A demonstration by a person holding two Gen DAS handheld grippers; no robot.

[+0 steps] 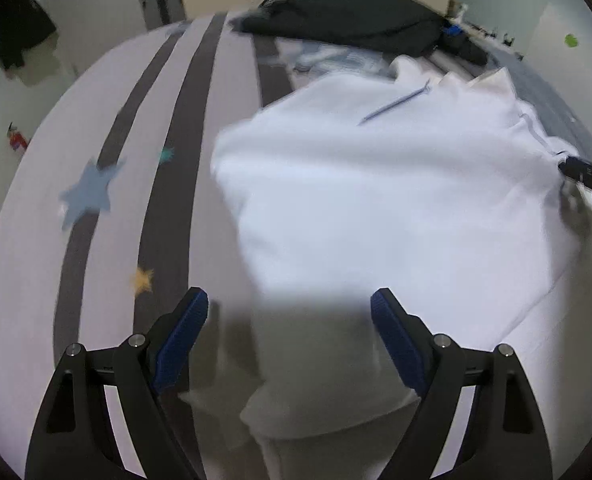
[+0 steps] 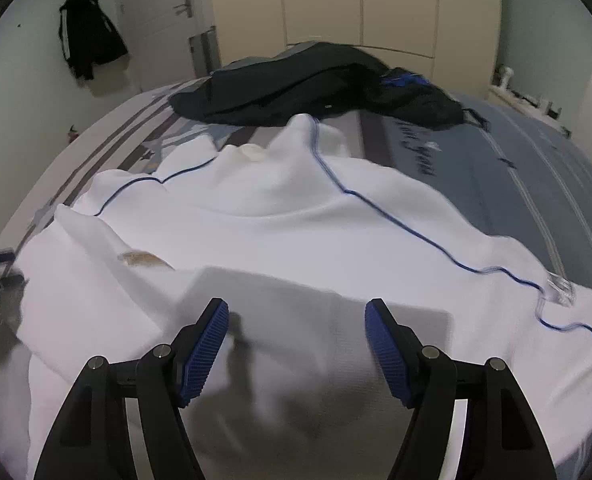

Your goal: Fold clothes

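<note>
A white garment (image 1: 376,200) with thin blue piping lies spread and rumpled on the bed; it also fills the right wrist view (image 2: 276,224). My left gripper (image 1: 289,306) is open, just above the garment's near left edge, with nothing between its blue pads. My right gripper (image 2: 296,316) is open over the garment's near part, empty. The tip of the right gripper (image 1: 588,178) shows at the garment's right edge in the left wrist view. A small brown mark (image 2: 140,258) sits on the white cloth.
A dark jacket pile (image 2: 316,84) lies at the far end of the bed, also in the left wrist view (image 1: 348,20). The bedsheet (image 1: 96,200) has grey stripes and stars. Wardrobe doors (image 2: 360,0) and a hanging black jacket (image 2: 88,44) stand beyond the bed.
</note>
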